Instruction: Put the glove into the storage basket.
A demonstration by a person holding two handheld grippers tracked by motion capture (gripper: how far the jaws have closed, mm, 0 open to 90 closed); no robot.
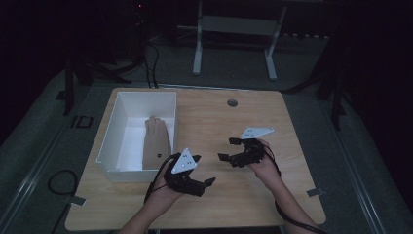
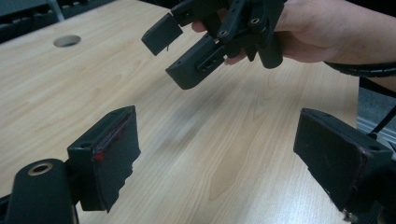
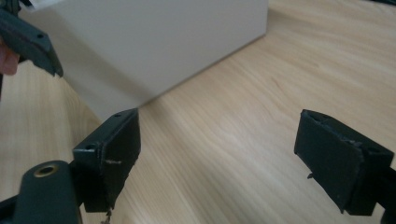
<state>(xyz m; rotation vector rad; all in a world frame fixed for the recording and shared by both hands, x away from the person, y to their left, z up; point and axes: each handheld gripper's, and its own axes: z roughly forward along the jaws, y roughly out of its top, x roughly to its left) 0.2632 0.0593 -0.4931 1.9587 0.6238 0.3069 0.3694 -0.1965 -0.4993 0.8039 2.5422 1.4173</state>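
Observation:
A tan glove (image 1: 156, 141) lies flat inside a white box (image 1: 111, 146) on the left half of the wooden table (image 1: 229, 122). My left gripper (image 1: 204, 170) hovers low over the table just right of the box's near corner, held in a hand. Its jaws stand open with nothing between them, over bare wood, in the left gripper view (image 2: 219, 154). My right gripper (image 1: 226, 149) is a little farther right and faces the left one, open and empty as well (image 3: 219, 158). The right gripper (image 2: 201, 46) also appears across from the left one's jaws.
The white box's outer wall (image 3: 140, 42) rises just beyond the right gripper's jaws, with one jaw of the left gripper (image 3: 32, 42) at the upper left. A round cable hole (image 1: 232, 103) sits near the table's far edge. A table frame (image 1: 234, 29) stands beyond on the floor.

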